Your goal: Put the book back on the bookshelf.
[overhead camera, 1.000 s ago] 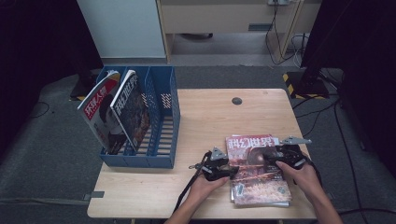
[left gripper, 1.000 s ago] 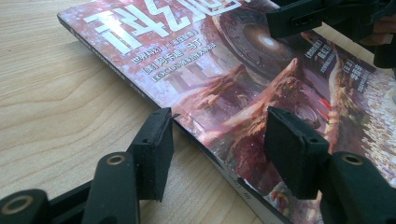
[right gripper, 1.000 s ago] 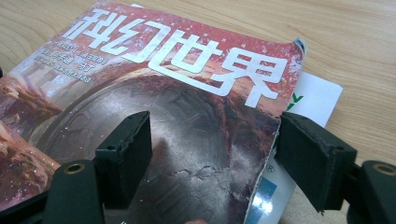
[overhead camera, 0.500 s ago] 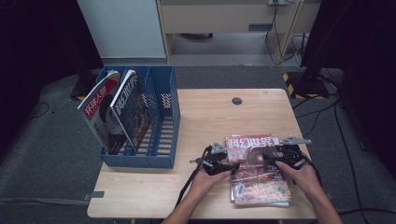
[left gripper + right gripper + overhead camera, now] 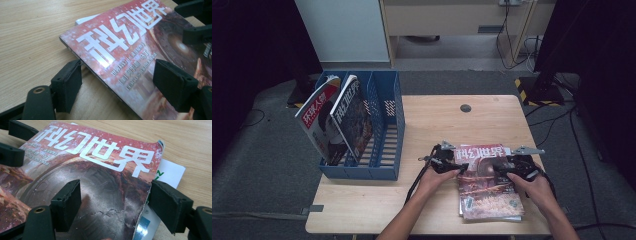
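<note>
Red magazine (image 5: 486, 182), lower right: thin, floppy, glossy-slick; best gripped at side edges; left claw (image 5: 117, 82) just widened, right claw (image 5: 115, 205) agape, both straddling, unclamped.

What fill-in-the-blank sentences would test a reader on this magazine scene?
1. The red magazine lies on top of a stack on the ____ table.
2. The blue file rack already holds ____ magazines, both leaning to the left.
3. The left gripper straddles the red magazine's ____ edge, jaws apart and just been opening.
4. The right gripper has its jaws ____, one over the cover, one past its right edge.

Missing words: wooden; two; left; open
</note>
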Available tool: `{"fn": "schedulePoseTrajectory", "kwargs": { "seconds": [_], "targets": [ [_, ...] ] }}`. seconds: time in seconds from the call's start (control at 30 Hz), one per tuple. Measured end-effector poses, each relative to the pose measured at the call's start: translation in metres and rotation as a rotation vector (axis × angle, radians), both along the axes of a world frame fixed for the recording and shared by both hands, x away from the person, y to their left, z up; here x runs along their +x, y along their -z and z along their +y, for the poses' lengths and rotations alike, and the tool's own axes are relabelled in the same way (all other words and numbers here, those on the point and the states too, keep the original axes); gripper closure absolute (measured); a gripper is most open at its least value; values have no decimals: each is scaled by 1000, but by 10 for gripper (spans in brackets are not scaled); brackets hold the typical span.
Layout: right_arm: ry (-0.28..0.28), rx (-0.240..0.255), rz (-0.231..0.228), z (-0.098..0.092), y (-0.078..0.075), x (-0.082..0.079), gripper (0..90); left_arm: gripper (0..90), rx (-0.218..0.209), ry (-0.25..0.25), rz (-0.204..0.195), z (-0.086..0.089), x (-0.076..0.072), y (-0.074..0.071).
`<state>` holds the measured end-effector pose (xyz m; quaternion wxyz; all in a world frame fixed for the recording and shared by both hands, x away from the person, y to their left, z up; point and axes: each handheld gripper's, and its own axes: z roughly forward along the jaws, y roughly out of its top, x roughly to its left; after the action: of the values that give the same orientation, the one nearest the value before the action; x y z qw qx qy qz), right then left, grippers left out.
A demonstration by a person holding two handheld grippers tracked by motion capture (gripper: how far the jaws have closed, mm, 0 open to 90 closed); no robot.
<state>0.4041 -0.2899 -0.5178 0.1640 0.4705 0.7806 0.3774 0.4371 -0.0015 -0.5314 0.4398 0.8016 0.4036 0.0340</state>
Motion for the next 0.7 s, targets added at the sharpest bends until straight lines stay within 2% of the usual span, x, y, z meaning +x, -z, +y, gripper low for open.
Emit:
{"fn": "schedulePoseTrajectory", "kwargs": {
  "seconds": [0.1,0.37,0.5,0.63,0.7],
  "targets": [
    [1,0,-2,0,0,0,260,220,-21,1,24,1,3,2],
    [3,0,-1,1,0,0,258,213,-22,-13,29,1,6,2],
    [-1,-8,-5,1,0,0,258,259,-44,-24,51,4,8,1],
    [2,-4,-1,1,0,0,258,303,-37,-16,49,6,9,0],
    [4,0,0,1,0,0,258,309,-51,-15,65,8,11,1]
  ]
}}
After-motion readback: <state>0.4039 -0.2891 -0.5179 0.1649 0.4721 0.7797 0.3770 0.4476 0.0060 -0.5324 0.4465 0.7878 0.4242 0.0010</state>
